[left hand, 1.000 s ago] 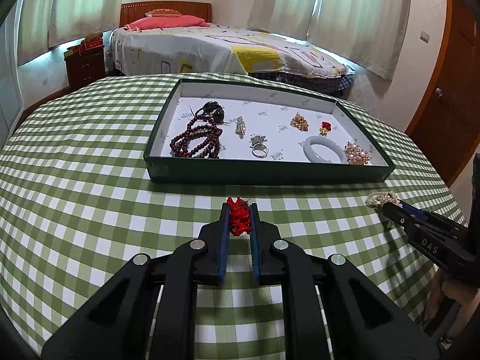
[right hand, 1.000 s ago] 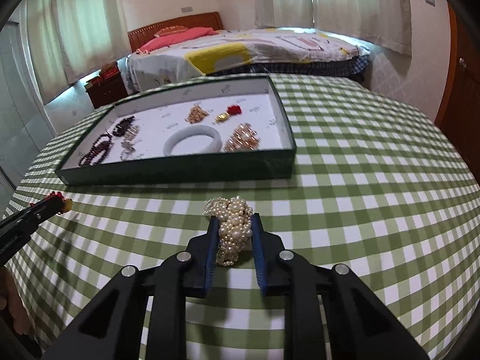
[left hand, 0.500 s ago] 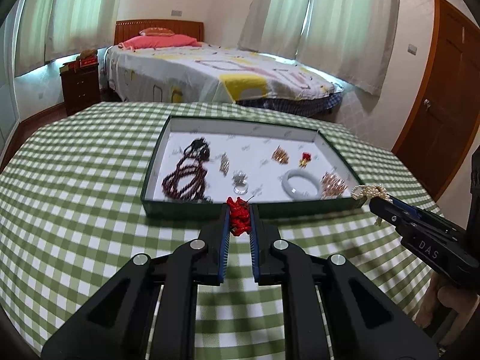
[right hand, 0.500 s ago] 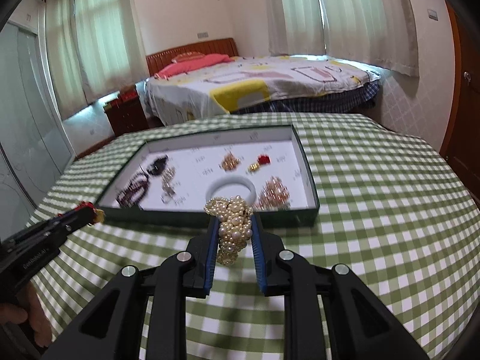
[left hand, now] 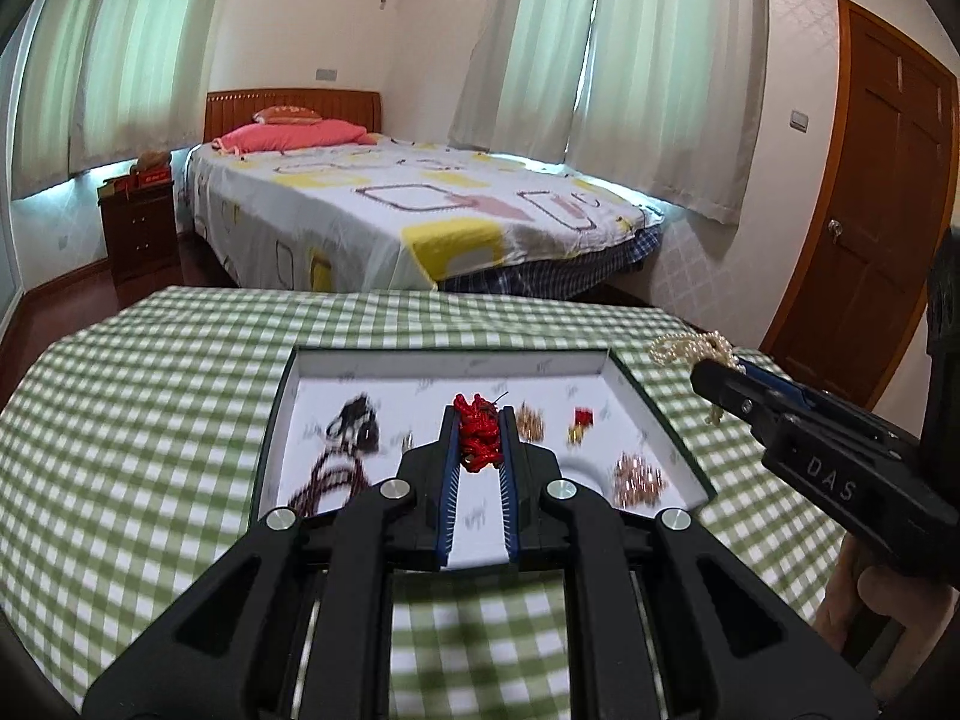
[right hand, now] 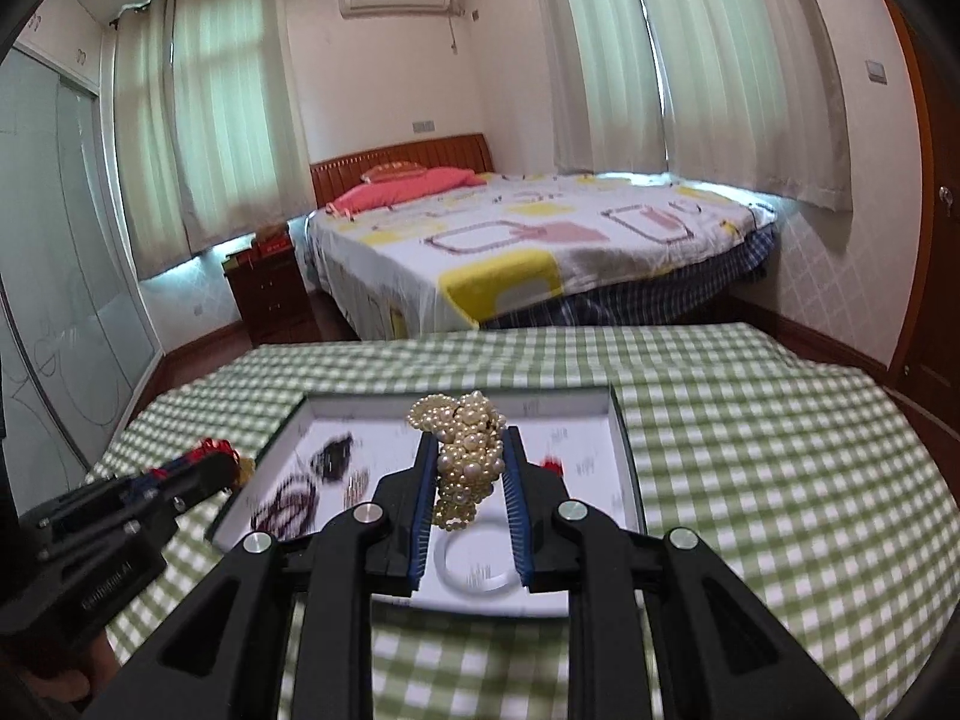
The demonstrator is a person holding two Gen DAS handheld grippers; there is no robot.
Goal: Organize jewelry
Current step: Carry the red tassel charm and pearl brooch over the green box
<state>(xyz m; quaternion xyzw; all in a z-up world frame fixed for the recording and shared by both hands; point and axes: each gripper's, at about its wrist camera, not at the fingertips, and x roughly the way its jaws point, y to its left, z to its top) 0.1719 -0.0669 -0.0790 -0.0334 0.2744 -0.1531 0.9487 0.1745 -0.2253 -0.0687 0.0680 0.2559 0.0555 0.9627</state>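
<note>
The left gripper point(left hand: 478, 441) is pinching a limp red knotted-cord ornament point(left hand: 477, 433) and the right gripper point(right hand: 468, 468) a slippery, dangling cream pearl-strand bundle point(right hand: 465, 456) by their bunched middles, both hanging over the white-lined green tray point(left hand: 654, 420).

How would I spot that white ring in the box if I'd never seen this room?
On the checked table sits a shallow green box lined in white. Look at its near edge, right of the dark red beads. The white ring lies flat there: the one smooth, plain hoop among beaded and glittery pieces.
</note>
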